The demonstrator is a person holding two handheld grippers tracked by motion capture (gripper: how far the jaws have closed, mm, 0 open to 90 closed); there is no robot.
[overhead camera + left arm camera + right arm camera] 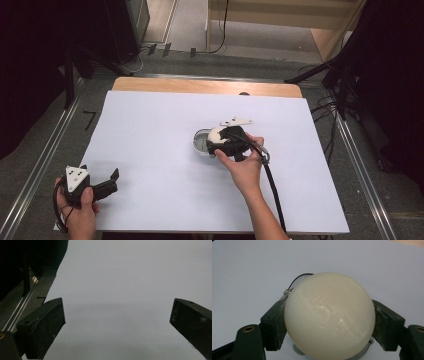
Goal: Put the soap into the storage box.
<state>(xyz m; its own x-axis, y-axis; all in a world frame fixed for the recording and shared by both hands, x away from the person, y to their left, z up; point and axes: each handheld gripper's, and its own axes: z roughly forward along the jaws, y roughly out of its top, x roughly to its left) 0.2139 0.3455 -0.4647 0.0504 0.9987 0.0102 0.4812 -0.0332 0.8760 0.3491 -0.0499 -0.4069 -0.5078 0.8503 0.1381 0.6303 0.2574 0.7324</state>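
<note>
Ball clamped over the dish

My left gripper (pixel 111 179) is resting with jaws spread wide (nothing between them) at the table's (pixel 150 130) near-left corner; my right gripper (pixel 329 322) is squeezing the ball (pixel 329 315) just above the dish (pixel 200 140), mid-table.

- The table (pixel 150 83) carries everything; its bare light-wood top shows as a strip along the far edge.
- A large white sheet (pixel 165 170) lies flat on the table and covers the rest of it, out to the near and side edges.
- A small round container (pixel 200 140) with a clear rim sits on the sheet, a little right of the middle.
- A small dark spot (pixel 244 93) sits at the sheet's far edge, against the wood strip; what it is cannot be told.
</note>
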